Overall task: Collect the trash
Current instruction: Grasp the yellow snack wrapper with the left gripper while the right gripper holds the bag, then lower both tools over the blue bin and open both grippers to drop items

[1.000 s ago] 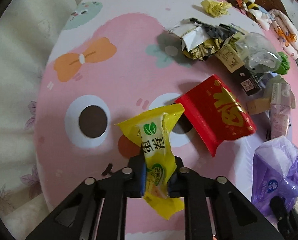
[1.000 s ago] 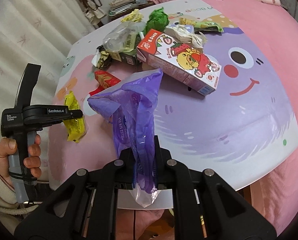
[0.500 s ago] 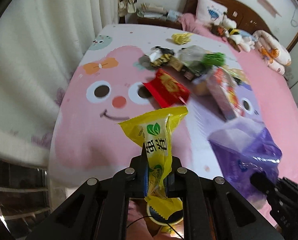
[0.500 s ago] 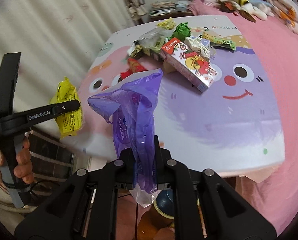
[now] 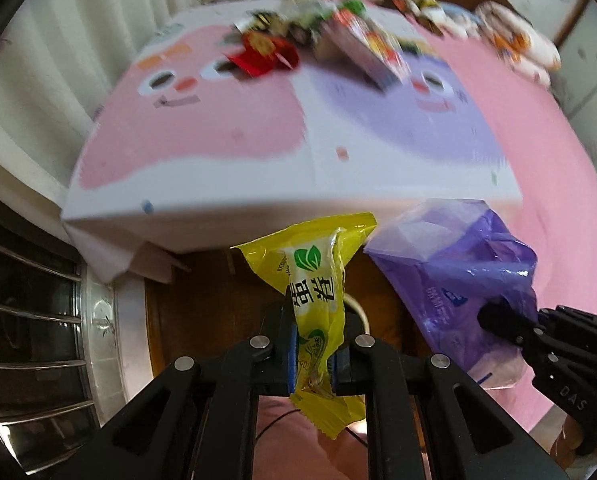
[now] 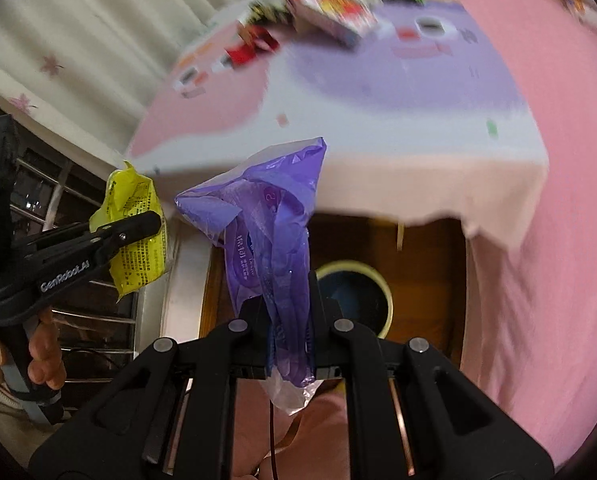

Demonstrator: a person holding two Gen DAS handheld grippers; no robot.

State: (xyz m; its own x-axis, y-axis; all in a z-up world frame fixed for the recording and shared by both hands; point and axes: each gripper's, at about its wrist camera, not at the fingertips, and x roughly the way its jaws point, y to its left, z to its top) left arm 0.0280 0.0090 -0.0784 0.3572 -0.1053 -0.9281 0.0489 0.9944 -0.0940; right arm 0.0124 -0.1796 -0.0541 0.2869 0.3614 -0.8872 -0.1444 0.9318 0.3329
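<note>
Left claw clamped on the yellow wrapper, long axis upright. Right claw pinched shut on the purple bag, hanging just beside the wrapper. We judge the bin as the drop target: it sits on the floor beneath the desk edge, directly ahead of and below the right claw, which is nearer. Remaining trash stays piled at the desk's far side.
</note>
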